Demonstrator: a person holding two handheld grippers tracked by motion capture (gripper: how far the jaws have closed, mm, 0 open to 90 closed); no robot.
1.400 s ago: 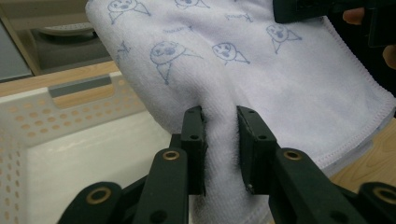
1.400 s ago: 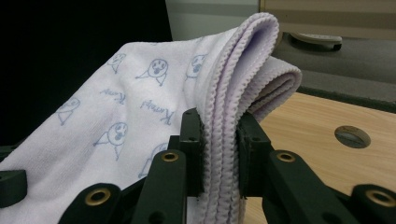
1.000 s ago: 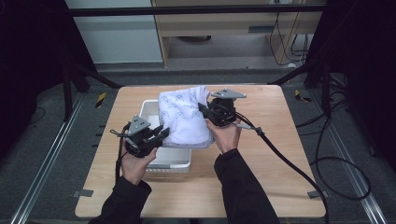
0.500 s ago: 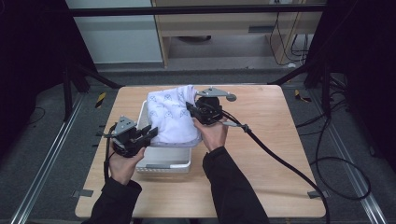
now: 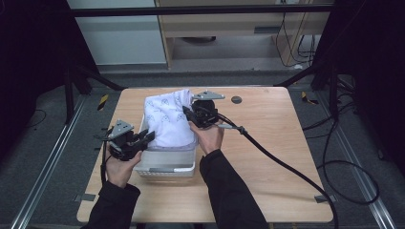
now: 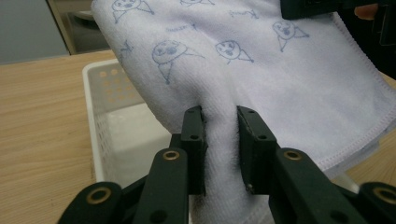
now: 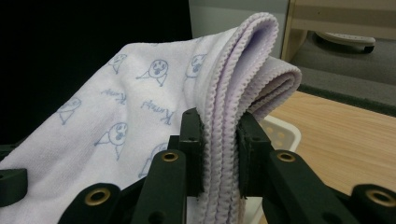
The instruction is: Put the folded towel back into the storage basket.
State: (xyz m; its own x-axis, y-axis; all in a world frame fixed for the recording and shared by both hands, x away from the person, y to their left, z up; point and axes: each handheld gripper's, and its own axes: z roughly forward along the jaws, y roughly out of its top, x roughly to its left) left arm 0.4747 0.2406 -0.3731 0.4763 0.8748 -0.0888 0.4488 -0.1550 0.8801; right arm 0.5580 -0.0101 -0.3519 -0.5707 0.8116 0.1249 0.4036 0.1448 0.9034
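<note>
On the pale wooden bench (image 5: 267, 143), a white perforated plastic basket (image 5: 165, 167) sits at nine o'clock. A folded white terry towel printed with blue faces (image 5: 167, 121) hangs over it, pinched by the left claw (image 6: 219, 140) and right claw (image 7: 219, 144). One grip slipping would probably drop it askew; the basket rim sits close below

Fluffy terry cloth towel (image 6: 261, 79), perforated plastic basket (image 5: 165, 164), matt wood table (image 5: 282, 157)

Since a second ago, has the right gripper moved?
Yes. The right gripper, shut on the towel, has shifted toward the table's left edge.
</note>
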